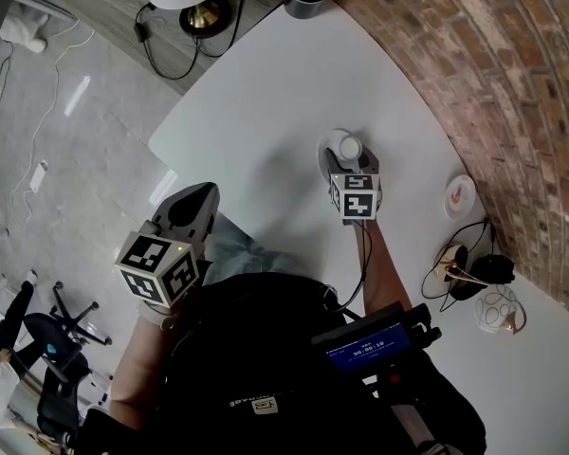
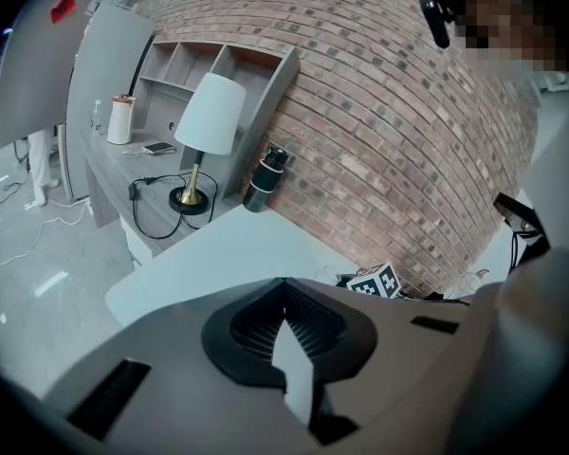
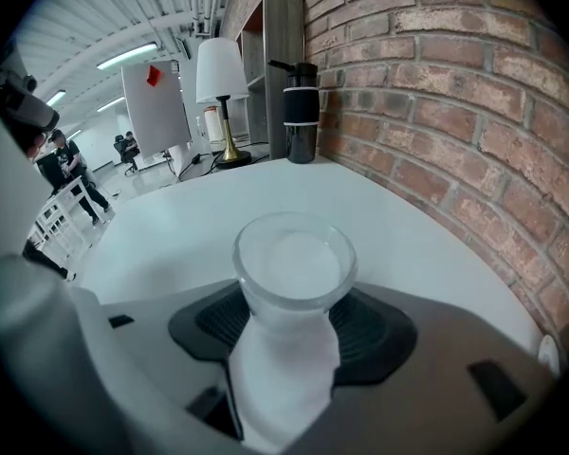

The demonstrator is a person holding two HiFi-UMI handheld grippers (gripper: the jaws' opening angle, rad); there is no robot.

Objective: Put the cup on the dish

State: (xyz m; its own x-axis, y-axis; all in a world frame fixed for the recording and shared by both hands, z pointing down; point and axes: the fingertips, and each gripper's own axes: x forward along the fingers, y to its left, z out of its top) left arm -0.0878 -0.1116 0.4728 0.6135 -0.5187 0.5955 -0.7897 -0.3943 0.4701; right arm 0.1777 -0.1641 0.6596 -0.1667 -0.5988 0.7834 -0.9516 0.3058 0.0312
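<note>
**Cup gripped, dish apart**

The right hand-held gripper (image 1: 345,154) grasps the clear glass cup (image 3: 294,263), with the white worktop (image 1: 266,102) beyond it. The small dish (image 1: 460,195) lies well apart to its right. The left hand-held gripper (image 2: 286,322) is clenched on nothing.

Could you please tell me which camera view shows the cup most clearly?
The right gripper view: the cup fills the centre, gripped between the jaws. The head view shows only its top, from above. The left gripper view does not show it.
</note>
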